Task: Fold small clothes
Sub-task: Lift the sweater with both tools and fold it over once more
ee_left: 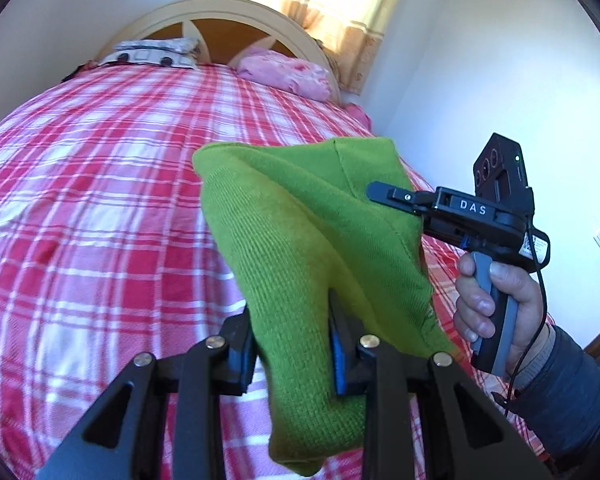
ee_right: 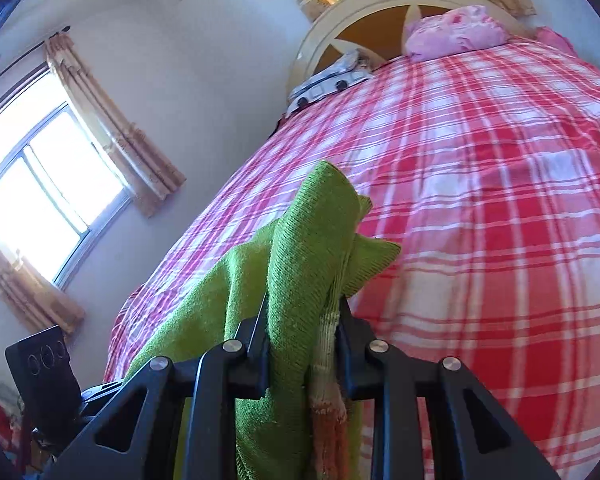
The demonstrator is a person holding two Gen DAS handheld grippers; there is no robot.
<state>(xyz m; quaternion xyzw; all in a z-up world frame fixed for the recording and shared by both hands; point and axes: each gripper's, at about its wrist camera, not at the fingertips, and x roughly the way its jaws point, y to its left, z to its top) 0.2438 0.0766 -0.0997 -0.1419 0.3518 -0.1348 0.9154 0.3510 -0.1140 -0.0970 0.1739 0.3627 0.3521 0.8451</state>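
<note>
A small green knit garment [ee_left: 300, 232] hangs in the air above the bed, held up between both grippers. My left gripper [ee_left: 292, 344] is shut on one part of it, cloth bunched between the jaws. My right gripper [ee_left: 400, 200] shows at the right of the left wrist view, held by a hand, shut on the garment's other edge. In the right wrist view the right gripper [ee_right: 304, 332] clamps the green garment [ee_right: 300, 248]; a striped orange-and-white band hangs below the jaws. The fingertips are hidden by cloth.
The bed's red, pink and white plaid cover [ee_left: 100, 184] lies below. A pink pillow [ee_left: 288, 72], a patterned pillow [ee_left: 152, 54] and a curved headboard [ee_left: 220, 12] are at the far end. A wall [ee_left: 480, 60] is on the right, a window [ee_right: 48, 184] on the left.
</note>
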